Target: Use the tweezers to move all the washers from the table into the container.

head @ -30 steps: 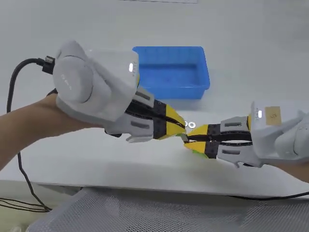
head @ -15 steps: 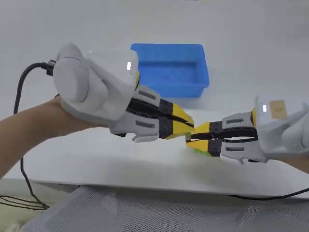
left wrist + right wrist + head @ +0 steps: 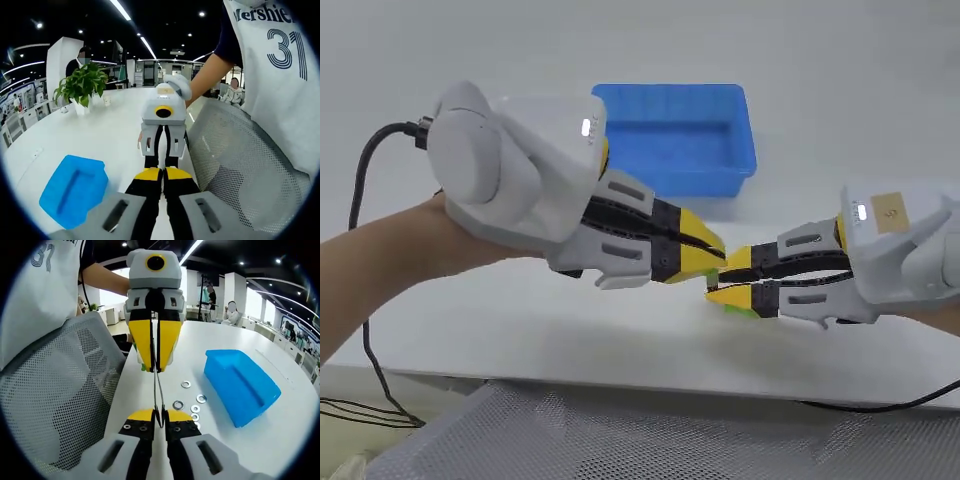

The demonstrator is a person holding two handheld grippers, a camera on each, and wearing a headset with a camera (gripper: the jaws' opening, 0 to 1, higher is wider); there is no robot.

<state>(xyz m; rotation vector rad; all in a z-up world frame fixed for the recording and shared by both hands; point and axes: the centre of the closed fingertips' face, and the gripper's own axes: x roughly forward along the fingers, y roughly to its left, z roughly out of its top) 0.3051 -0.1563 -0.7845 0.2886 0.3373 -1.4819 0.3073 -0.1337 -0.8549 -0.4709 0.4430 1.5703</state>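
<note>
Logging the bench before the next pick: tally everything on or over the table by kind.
washers: 5 clear on the table, perhaps more hidden near the right gripper
blue container: 1
tweezers: 1
grippers: 2, left gripper and right gripper
Total: 9, at the least

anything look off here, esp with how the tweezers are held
Yes: the tweezers span between the two grippers, one end in the left gripper and the other in the right gripper, so neither end looks free to pick. The washers lie on the table, and the blue container looks empty.
</note>
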